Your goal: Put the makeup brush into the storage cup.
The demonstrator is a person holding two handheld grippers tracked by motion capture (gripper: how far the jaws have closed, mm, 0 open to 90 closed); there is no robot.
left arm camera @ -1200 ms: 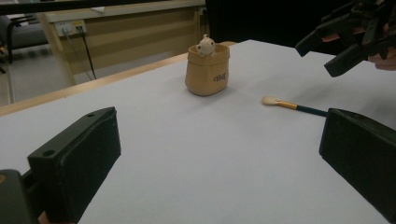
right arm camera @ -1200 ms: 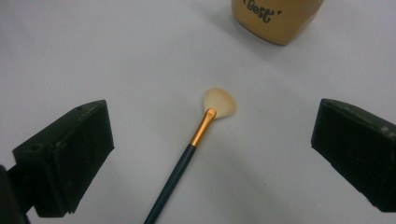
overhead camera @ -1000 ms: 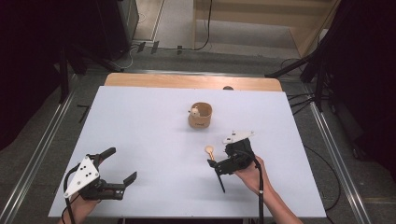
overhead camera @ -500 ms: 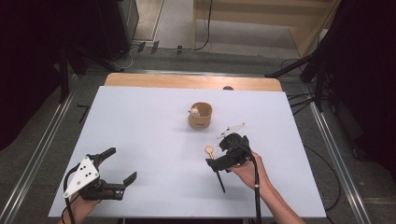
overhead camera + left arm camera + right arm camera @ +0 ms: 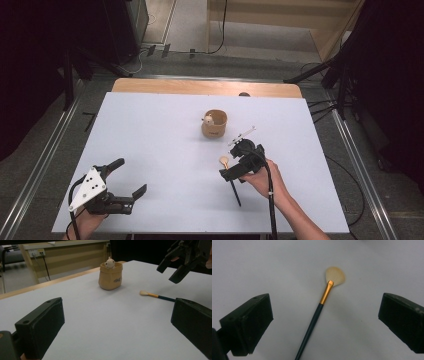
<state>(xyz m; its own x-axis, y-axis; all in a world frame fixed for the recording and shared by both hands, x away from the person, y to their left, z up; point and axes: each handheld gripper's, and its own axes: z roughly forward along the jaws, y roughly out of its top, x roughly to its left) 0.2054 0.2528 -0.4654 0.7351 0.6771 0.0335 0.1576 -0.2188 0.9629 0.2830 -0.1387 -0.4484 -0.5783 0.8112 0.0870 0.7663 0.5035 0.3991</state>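
A makeup brush (image 5: pixel 224 161) with a cream fan head, gold ferrule and dark handle lies flat on the white table (image 5: pixel 150 140). My right gripper (image 5: pixel 239 162) hovers just over it, open, jaws pointing down. In the right gripper view the brush (image 5: pixel 322 302) runs between the two wide-apart jaws, untouched. A tan pouch (image 5: pixel 214 125) stands upright behind it, with a small white figure (image 5: pixel 208 119) peeking out. My left gripper (image 5: pixel 129 177) rests open near the front left corner, nothing between its jaws. In its view the pouch (image 5: pixel 110 277), the brush (image 5: pixel 155 295) and the right gripper (image 5: pixel 175 265) lie ahead.
A wooden strip (image 5: pixel 205 87) runs along the table's far edge, with a small dark knob (image 5: pixel 243 94) on it. Metal rails (image 5: pixel 350 145) flank both sides. Cables trail on the floor beyond the table.
My right gripper has tipped forward and come down over the brush, hiding part of its handle. The left gripper and the pouch have stayed put.
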